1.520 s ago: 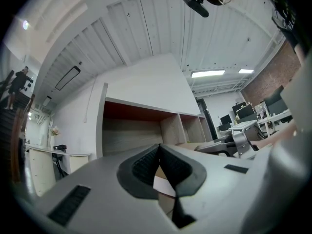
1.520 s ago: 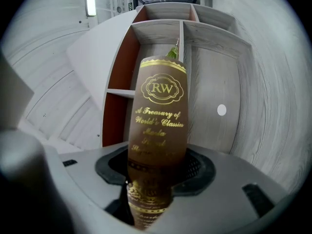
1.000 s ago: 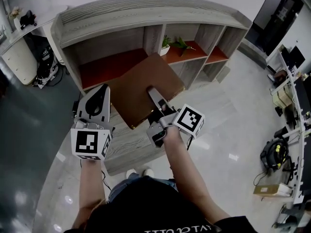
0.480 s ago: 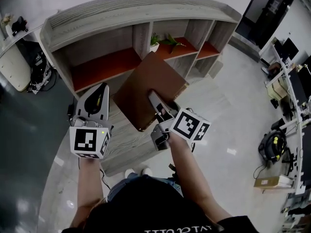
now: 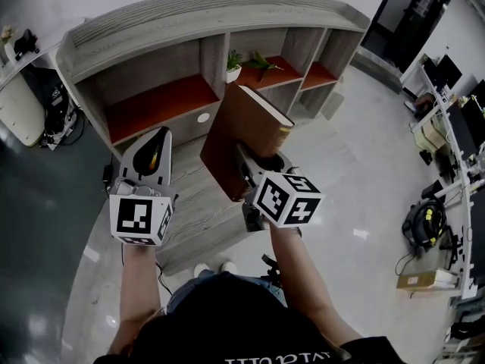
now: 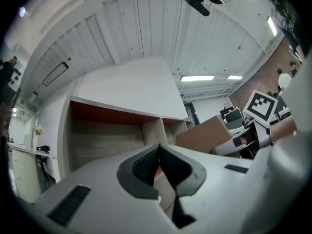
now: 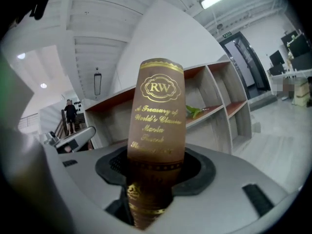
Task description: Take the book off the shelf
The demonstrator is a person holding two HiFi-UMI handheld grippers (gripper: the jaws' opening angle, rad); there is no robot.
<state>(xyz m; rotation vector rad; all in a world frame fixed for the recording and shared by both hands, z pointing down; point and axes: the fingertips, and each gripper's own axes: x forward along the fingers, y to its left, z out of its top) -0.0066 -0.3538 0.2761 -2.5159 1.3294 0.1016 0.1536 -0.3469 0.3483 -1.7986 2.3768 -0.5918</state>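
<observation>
A thick brown book (image 5: 239,139) with gold lettering on its spine (image 7: 157,126) is held up in the air in front of the grey shelf unit (image 5: 204,21), clear of its compartments. My right gripper (image 5: 254,174) is shut on the book's lower spine end, and the book stands upright between its pads. My left gripper (image 5: 151,154) hovers to the left of the book, shut with nothing in it; its dark pads (image 6: 146,167) meet at the tips. The book's cover (image 6: 207,135) shows at the right of the left gripper view.
The shelf unit has red-orange boards; a small potted plant (image 5: 235,63) and green leaves (image 5: 265,61) sit in its upper compartments. A low wooden step (image 5: 201,214) lies below the grippers. Desks and cables (image 5: 428,230) stand at the far right on the glossy floor.
The right gripper has turned the book from lying flat and tilted to standing on edge, and lifted it closer to me. The left gripper has stayed almost in place.
</observation>
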